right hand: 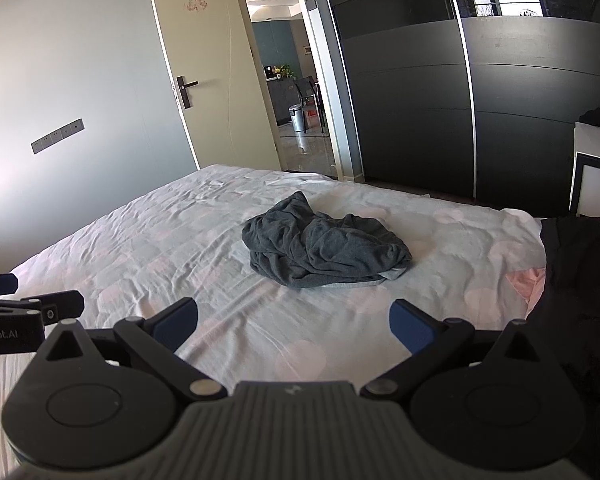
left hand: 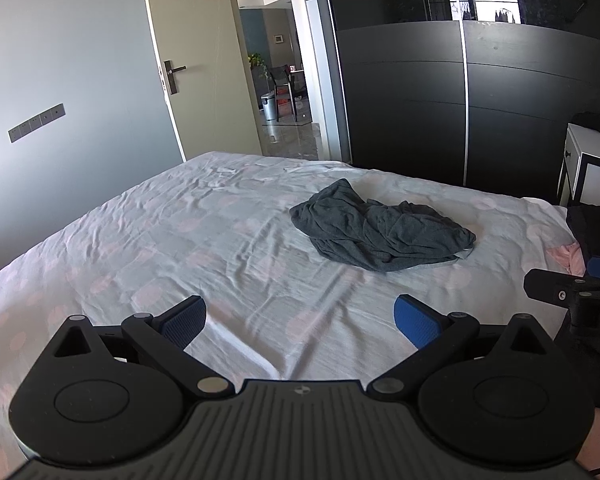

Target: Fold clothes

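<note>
Hidden or cut off: a dark pile point(right hand: 580, 264) and a pink cloth point(right hand: 526, 280) at the right edge of the bed are cropped; what garments they are cannot be told.
Hard to make out: the grey garment point(left hand: 380, 228) is crumpled in a heap, so its type is unclear; a paler hem shows at its near right edge.
Garment place: mid-bed on the wrinkled pale sheet point(left hand: 180, 240), toward the far side, before the dark wardrobe point(left hand: 500, 80).
Left gripper point(left hand: 300, 322): released, blue pads spread wide, nothing between them; garment lies ahead and to the right, well apart.
Right gripper point(right hand: 293, 324): released, empty; garment lies ahead, near but not touching.
</note>
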The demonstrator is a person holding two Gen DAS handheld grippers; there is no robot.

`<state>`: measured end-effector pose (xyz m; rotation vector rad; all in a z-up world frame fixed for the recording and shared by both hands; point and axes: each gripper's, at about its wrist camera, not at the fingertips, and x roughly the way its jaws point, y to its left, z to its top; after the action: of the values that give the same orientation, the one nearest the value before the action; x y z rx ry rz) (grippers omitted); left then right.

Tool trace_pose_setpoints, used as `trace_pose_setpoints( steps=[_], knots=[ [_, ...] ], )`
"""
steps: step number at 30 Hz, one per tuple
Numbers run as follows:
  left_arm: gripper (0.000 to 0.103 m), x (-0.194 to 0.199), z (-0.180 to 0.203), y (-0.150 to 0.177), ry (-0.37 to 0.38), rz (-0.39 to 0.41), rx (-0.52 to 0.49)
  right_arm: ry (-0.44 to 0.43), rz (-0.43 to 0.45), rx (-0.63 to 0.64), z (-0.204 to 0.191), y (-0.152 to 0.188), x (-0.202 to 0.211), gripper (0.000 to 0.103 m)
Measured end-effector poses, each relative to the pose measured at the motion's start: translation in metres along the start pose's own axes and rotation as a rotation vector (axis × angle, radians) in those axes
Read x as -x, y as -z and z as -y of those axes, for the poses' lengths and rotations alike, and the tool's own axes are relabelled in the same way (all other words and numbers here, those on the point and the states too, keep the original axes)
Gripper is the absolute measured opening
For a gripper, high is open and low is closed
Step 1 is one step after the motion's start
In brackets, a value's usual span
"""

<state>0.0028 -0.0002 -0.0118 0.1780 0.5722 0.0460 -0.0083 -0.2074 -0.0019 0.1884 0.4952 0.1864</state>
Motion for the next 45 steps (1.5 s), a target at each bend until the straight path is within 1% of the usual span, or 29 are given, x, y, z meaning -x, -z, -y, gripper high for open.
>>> trace_pose_setpoints(
  steps=[8, 11, 14, 26, 32, 34, 36, 38, 42, 45],
  knots=[
    [0.103, -0.001, -0.003, 0.000, 0.012, -0.008, 0.018, -0.002, -0.002, 0.008, 0.005, 0.002, 0.000, 0.103],
    [0.103, -0.001, -0.004, 0.001, 0.010, -0.009, 0.022, 0.006, -0.011, 0.014, -0.004, -0.002, 0.003, 0.103],
    [0.103, -0.002, -0.005, 0.002, 0.011, -0.013, 0.026, 0.000, -0.006, 0.018, 0.000, 0.001, -0.004, 0.103],
    [0.103, -0.007, -0.012, 0.006, 0.012, -0.043, 0.056, -0.005, -0.040, 0.020, -0.003, 0.001, -0.005, 0.103],
    [0.103, -0.018, -0.019, 0.001, 0.026, -0.056, 0.073, -0.019, 0.041, 0.006, -0.002, 0.001, -0.010, 0.103],
    [0.103, -0.024, -0.023, -0.003, 0.035, -0.060, 0.088, -0.040, 0.065, 0.015, -0.001, -0.003, -0.014, 0.103],
    [0.103, -0.033, -0.029, -0.006, 0.043, -0.068, 0.099, -0.059, 0.073, 0.036, 0.002, -0.009, -0.020, 0.103],
    [0.103, -0.042, -0.035, -0.010, 0.045, -0.075, 0.107, -0.064, 0.058, 0.064, 0.003, -0.020, -0.031, 0.103],
    [0.103, -0.063, -0.051, -0.018, 0.024, -0.090, 0.105, -0.080, -0.007, 0.097, 0.008, -0.042, -0.064, 0.103],
    [0.103, -0.082, -0.065, -0.022, 0.011, -0.107, 0.098, -0.062, -0.064, 0.117, 0.016, -0.054, -0.102, 0.103]
  ],
)
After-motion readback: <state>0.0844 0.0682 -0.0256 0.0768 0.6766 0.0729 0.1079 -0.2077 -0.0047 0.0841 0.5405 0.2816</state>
